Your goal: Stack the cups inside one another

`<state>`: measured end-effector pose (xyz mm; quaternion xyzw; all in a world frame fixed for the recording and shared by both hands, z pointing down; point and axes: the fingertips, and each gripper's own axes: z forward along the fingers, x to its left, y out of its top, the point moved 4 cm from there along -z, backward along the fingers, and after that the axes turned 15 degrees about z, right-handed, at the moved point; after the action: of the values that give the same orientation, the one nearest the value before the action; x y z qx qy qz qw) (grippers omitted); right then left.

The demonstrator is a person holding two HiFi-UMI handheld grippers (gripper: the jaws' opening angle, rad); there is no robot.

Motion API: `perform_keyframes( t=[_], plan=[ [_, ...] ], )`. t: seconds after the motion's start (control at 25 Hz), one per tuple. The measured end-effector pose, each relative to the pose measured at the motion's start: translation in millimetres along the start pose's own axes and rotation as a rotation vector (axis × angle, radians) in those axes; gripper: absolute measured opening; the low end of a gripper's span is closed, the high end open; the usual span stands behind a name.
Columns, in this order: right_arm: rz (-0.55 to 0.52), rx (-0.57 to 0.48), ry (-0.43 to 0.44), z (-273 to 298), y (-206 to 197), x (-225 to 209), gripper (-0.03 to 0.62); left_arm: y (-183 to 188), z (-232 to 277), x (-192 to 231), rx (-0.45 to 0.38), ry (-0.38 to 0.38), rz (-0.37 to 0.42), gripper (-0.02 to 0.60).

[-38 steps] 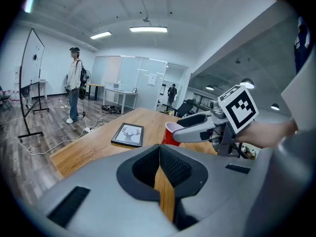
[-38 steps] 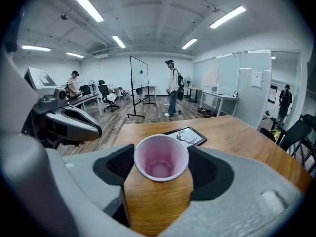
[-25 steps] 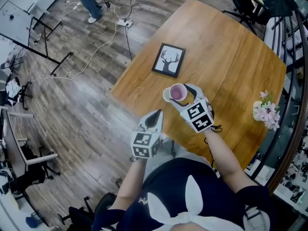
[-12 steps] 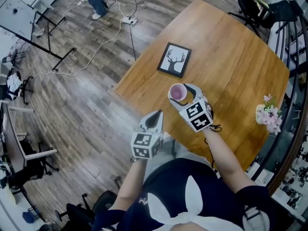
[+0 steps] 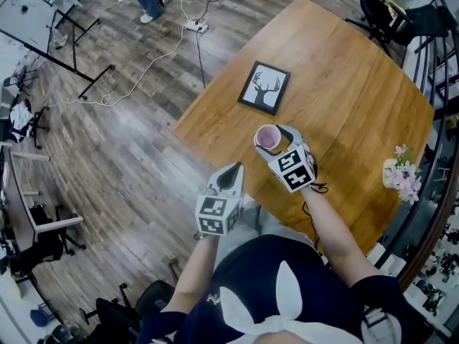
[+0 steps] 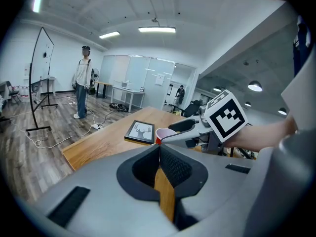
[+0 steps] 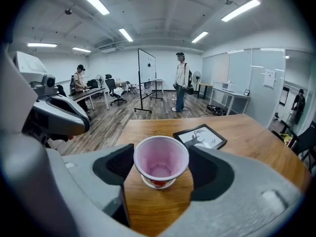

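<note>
stacking looks close to done, as my right claw [image 7: 161, 174] grips the pink-lined cup [image 7: 161, 158] between its jaws with what seems a second cup [image 7: 158, 183] directly under it, while my left claw [image 6: 159, 149], jaws pressed together on nothing, hangs nearby.

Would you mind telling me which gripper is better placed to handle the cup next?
Right. The right gripper has its jaws closed on the cup over the table, while the left gripper is shut, empty and held short of the table.

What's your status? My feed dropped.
Left tongs shut, empty. Right tongs clamped on cup, seemingly a second cup beneath. Framed deer picture beyond, not in the way.
</note>
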<state>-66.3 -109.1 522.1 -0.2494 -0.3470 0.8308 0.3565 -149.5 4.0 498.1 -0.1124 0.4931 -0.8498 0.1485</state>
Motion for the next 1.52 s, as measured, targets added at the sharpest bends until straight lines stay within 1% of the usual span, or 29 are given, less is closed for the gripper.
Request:
perform_keyframes(
  t=[0.4, 0.52, 0.72, 0.92, 1.04, 1.12, 1.24, 1.28, 1.32, 1.52],
  plan=[
    [0.031, 0.019, 0.008, 3.6, -8.1, -0.1, 0.347, -2.6, -0.2, 2.7, 0.001, 0.0, -0.003, 0.02],
    [0.034, 0.018, 0.008, 2.9, -7.3, -0.3, 0.36, -1.0, 0.8, 1.5, -0.004, -0.004, 0.0, 0.018],
    [0.024, -0.006, -0.003, -1.6, -3.6, -0.1, 0.36, -0.2, 0.5, 0.0, -0.005, -0.008, 0.006, 0.018],
    [0.033, -0.044, 0.01, -8.8, 0.0, -0.6, 0.351, 4.2, 0.3, 0.0, -0.015, -0.001, 0.012, 0.02],
    [0.029, -0.074, 0.003, -15.6, 4.6, -0.9, 0.27, 9.5, 0.2, -0.3, -0.025, -0.003, 0.016, 0.02],
    [0.023, -0.095, 0.001, -23.1, 9.7, 1.3, 0.187, 11.9, 0.6, -2.2, -0.027, -0.012, 0.023, 0.018],
    [0.019, -0.147, -0.011, -34.0, 15.5, 1.0, 0.079, 15.5, 0.1, -4.3, -0.031, -0.016, 0.031, 0.02],
    [0.02, -0.166, -0.016, -37.3, 16.7, 0.1, 0.028, 16.4, -0.3, -5.0, -0.032, -0.018, 0.033, 0.02],
    [0.023, -0.18, -0.019, -40.5, 17.8, -0.7, 0.0, 17.4, -0.4, -5.7, -0.034, -0.019, 0.034, 0.02],
    [0.033, -0.219, -0.01, -55.6, 22.9, 0.1, -0.002, 20.1, 1.4, -7.6, -0.041, -0.027, 0.047, 0.02]
  ],
)
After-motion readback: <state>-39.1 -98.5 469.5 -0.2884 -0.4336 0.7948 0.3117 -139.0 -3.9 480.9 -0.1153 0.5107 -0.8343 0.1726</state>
